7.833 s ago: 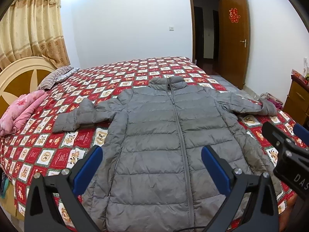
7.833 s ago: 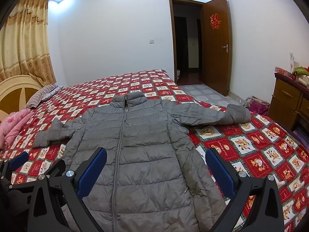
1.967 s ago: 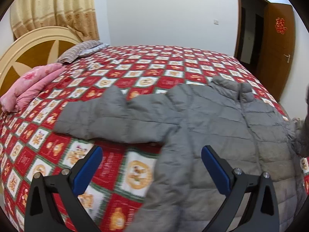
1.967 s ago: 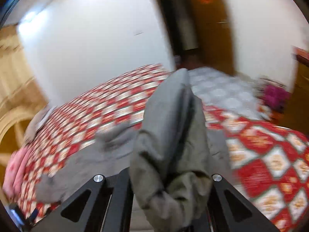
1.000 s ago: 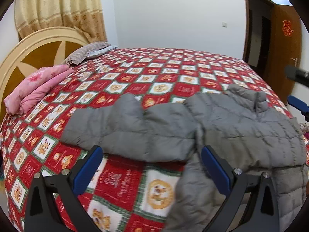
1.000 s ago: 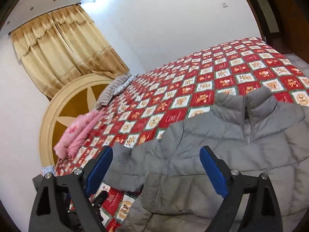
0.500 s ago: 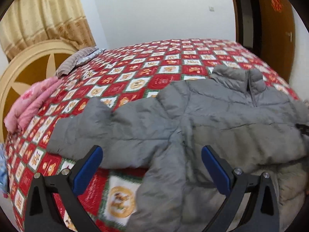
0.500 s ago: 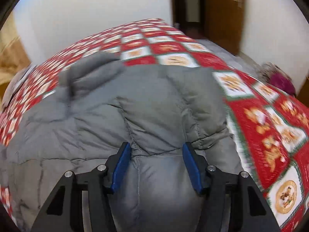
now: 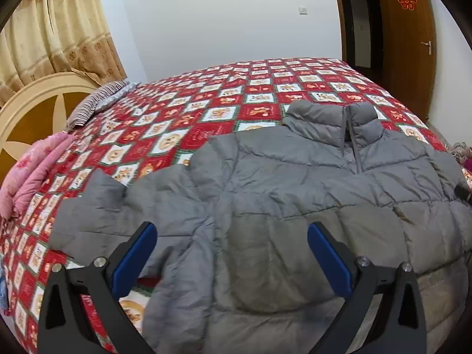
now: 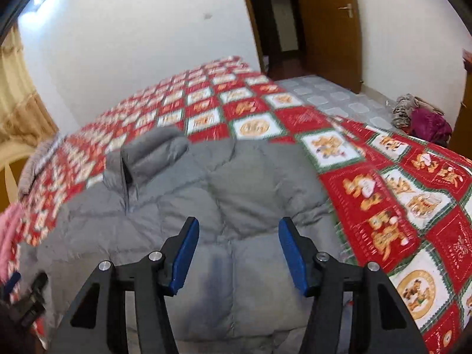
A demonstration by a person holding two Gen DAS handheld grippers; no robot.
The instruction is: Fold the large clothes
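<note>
Fingers [image 9: 134, 252] of left gripper [image 9: 231, 253]: blue-padded, spread wide, nothing between, above grey puffer jacket [image 9: 295, 183]. Right gripper [image 10: 236, 250]: parted at moderate width, empty, over jacket's right shoulder. Jacket: front up on red patterned bedspread [image 9: 206, 100], one sleeve [image 9: 118, 206] extended toward pink bedding [image 9: 32, 168], other folded across chest.

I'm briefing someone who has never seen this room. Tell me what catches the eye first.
A big grey puffer jacket lies collar-up across a loud red-and-white checked bedspread, one sleeve stretched out to the side, the other folded over its chest. Both grippers hang open above it, the left gripper near the spread sleeve and the right gripper over the folded side. A pink quilt sits by the headboard.
</note>
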